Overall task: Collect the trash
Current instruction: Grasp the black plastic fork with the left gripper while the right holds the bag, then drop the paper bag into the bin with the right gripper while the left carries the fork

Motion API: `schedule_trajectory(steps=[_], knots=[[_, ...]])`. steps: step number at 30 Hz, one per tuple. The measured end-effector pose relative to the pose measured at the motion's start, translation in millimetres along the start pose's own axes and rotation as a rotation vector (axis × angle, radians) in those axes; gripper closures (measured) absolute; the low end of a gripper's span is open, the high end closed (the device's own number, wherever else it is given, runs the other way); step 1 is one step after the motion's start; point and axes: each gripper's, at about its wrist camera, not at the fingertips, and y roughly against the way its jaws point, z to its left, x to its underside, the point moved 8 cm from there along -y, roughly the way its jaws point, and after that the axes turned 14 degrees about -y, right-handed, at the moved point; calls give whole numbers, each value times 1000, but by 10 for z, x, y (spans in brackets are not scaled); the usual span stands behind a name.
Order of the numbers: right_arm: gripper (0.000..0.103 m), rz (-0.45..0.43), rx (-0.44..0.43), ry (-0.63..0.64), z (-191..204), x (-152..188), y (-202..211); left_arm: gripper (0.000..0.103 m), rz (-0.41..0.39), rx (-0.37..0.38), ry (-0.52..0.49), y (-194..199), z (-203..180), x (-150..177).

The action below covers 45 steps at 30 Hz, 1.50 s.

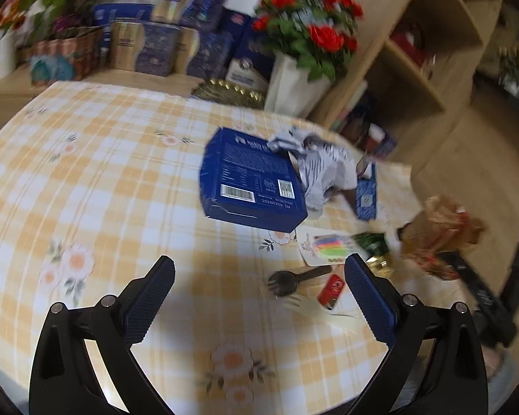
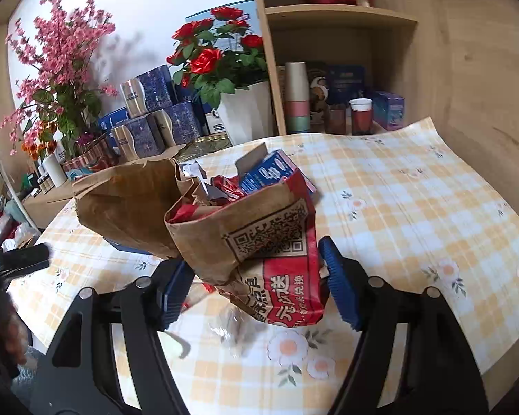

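Note:
In the left wrist view my left gripper is open and empty above the checked tablecloth. Near it lie a black plastic spoon, a pale fork, a small red wrapper and a card of coloured candles. Farther off are a flat blue box, crumpled white paper and a small blue carton. In the right wrist view my right gripper is shut on a brown paper bag stuffed with a blue carton and red wrappers. The bag also shows in the left wrist view.
A white pot of red roses and stacked blue and gold boxes stand at the table's far edge. A wooden shelf unit with cups stands behind. Clear plastic film lies under the bag.

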Motion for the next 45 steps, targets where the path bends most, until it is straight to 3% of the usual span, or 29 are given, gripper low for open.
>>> schedule_trajectory(steps=[3, 7, 11, 13, 16, 20, 28, 32, 36, 40, 45], knots=[[33, -1, 3, -17, -65, 16, 42, 6, 53, 5, -87, -248, -171, 5], [33, 2, -6, -47, -140, 37, 93, 9, 65, 14, -243, -433, -489, 106], [33, 5, -10, -60, -186, 60, 108, 50, 122, 28, -388, -639, -691, 205], [33, 7, -14, -61, -192, 63, 114, 55, 147, 17, -471, -727, -726, 247], [33, 8, -16, -59, -199, 84, 129, 55, 184, 27, -538, -824, -687, 299], [33, 18, -14, -71, -223, 110, 120, 55, 230, 30, -558, -974, -539, 328], [32, 38, -7, -64, -202, 167, 119, 54, 265, 138, -544, -1101, -544, 340], [32, 45, -6, -59, -164, 182, 118, 54, 267, 119, -615, -1146, -651, 353], [32, 43, -12, -44, -108, 168, 150, 74, 279, 104, -700, -1119, -757, 382], [32, 40, -16, -24, -38, 166, 206, 76, 262, 100, -754, -979, -775, 419], [32, 41, -25, -9, 38, 177, 284, 76, 226, 86, -705, -652, -573, 393]])
